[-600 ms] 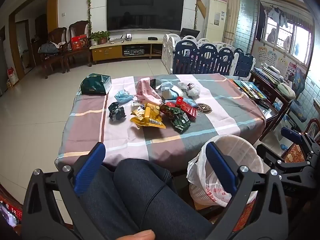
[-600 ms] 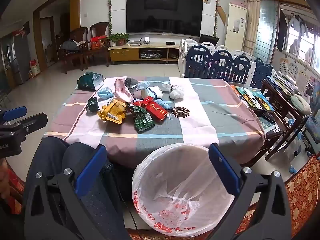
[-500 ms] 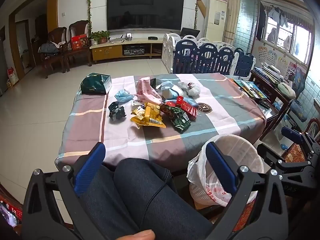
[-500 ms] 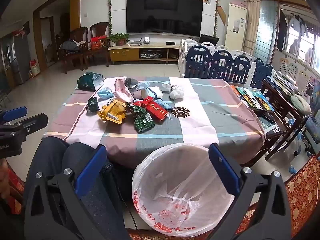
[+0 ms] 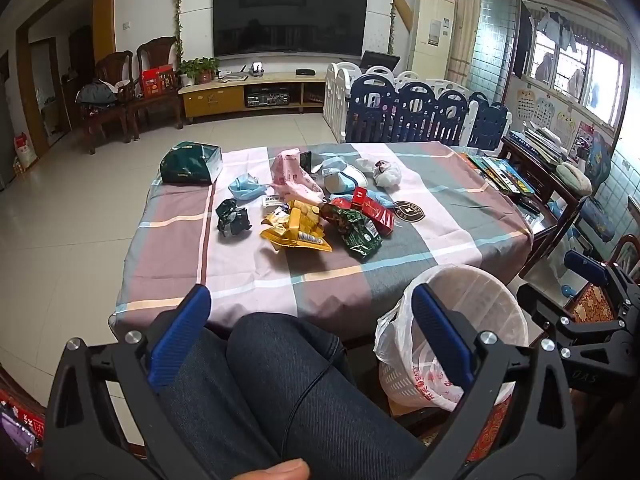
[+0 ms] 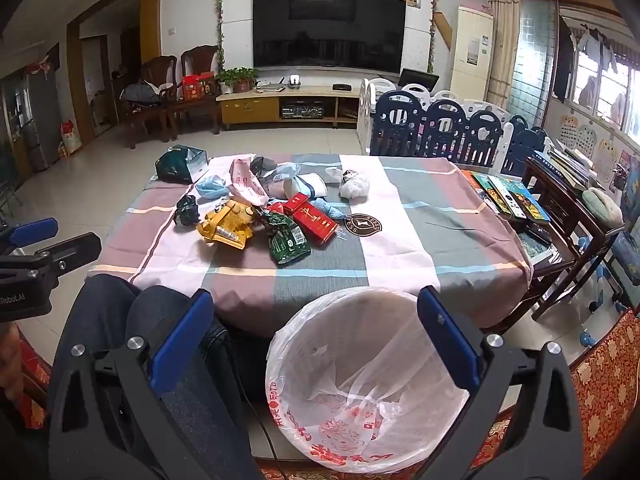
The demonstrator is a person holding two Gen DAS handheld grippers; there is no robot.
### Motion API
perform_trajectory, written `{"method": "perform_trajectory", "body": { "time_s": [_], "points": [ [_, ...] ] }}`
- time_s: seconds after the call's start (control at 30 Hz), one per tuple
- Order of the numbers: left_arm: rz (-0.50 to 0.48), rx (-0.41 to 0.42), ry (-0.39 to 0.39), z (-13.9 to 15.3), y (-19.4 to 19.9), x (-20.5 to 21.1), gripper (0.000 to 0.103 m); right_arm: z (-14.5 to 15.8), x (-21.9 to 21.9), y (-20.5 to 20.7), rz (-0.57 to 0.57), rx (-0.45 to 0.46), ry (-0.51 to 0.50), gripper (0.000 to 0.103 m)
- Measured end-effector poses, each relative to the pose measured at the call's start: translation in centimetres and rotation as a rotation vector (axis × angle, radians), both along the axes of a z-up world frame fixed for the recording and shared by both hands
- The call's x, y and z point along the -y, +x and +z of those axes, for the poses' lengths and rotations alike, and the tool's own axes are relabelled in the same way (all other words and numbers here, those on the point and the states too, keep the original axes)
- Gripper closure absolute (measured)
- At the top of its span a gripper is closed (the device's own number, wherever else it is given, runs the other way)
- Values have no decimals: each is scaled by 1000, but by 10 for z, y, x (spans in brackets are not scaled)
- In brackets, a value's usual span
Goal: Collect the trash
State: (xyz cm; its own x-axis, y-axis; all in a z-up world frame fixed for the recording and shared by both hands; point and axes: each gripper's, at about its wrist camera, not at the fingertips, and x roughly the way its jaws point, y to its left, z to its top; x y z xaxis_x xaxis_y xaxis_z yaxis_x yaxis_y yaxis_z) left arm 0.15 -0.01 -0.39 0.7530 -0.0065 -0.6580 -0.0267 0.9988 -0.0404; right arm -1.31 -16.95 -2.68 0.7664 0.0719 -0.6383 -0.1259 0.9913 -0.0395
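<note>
The left tongs (image 5: pixel 308 328) sit at the bottom of the left wrist view with both blue pads spread wide and nothing between them except the person's knees (image 5: pixel 280 380) in dark denim below. The right tongs (image 6: pixel 314 330) are likewise wide open and empty at the bottom of the right wrist view, held over the bin (image 6: pixel 360 380), whose white bag with red print fills the lower centre of that frame. In the left wrist view the bin appears at lower right, just off the near edge of the worktop (image 5: pixel 460 216).

The trash lies in a loose cluster at the centre of the left wrist frame, on the checked cloth that covers the worktop. Nearest the camera are a yellow wrapper (image 5: pixel 296 232) and a green packet (image 5: pixel 360 236), the 2 almost touching. A red box (image 5: pixel 374 210) lies just behind the green packet, and a dark crumpled wrapper (image 5: pixel 233 218) sits apart to the left. Further back are a pink bag (image 5: pixel 292 176), a blue mask (image 5: pixel 246 187), a white wad (image 5: pixel 387 174) and a round dark disc (image 5: pixel 409 212), possibly a coaster. A green box (image 5: pixel 190 163) stands at the far left corner.
</note>
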Motion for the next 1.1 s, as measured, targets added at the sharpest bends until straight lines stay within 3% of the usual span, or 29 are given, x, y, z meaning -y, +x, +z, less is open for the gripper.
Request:
{"method": "perform_trajectory", "body": {
  "time_s": [1.1],
  "points": [
    [0,-14,-1,-2,-1,-1,3,1,-3,-1,-3,7,-2,3]
  ]
}}
